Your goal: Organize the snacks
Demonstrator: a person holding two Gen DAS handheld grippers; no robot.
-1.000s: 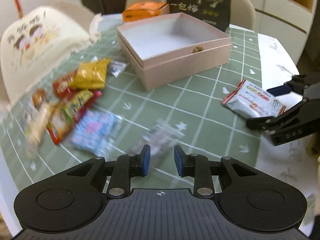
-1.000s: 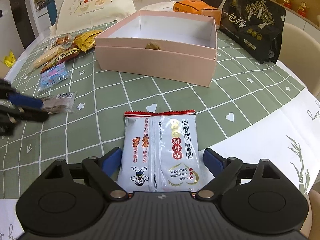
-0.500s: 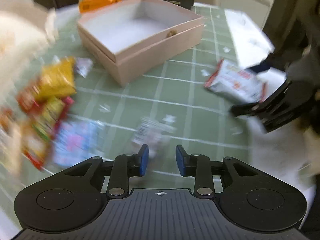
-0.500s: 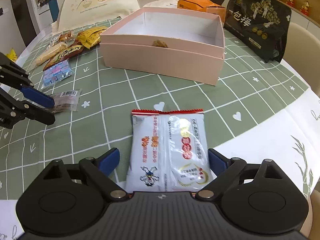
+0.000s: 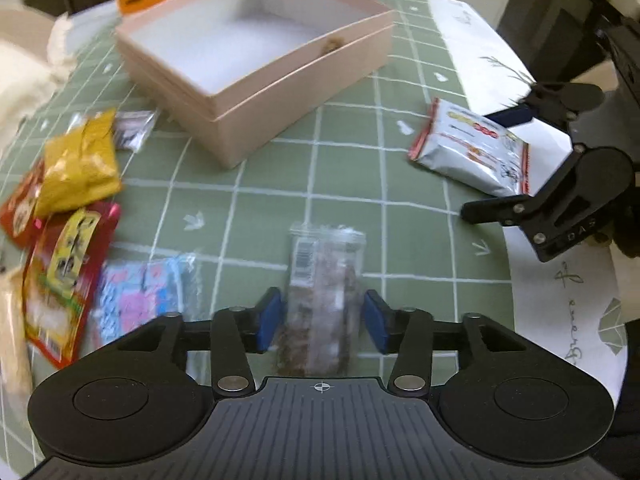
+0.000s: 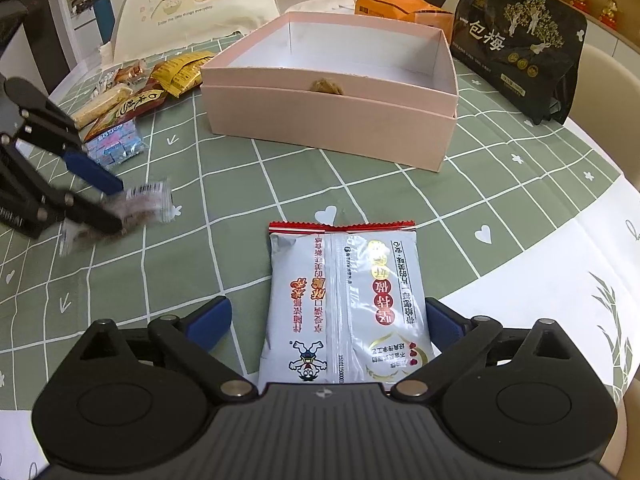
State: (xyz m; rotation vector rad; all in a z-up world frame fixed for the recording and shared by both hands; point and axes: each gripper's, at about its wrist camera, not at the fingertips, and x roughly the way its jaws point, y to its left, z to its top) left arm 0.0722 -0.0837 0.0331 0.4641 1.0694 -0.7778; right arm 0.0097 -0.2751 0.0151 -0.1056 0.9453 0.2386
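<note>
An open pink box stands mid-table with a small brown lump at its near inner wall. My left gripper points down over a clear packet of brown snack. Its jaws are opening and the packet lies between the blue pads without being pressed. My right gripper straddles a white packet with red ends flat on the cloth. Those jaws are opening too, and the left pad stands clear of the packet.
Loose snacks lie left of the box: a yellow packet, a red one, a blue-pink one. Behind the box stand a black bag, an orange box and a cream food cover.
My left gripper swung right and down over the clear packet and its jaws widened to either side of it. My right gripper's jaws spread a little wider around the white packet.
</note>
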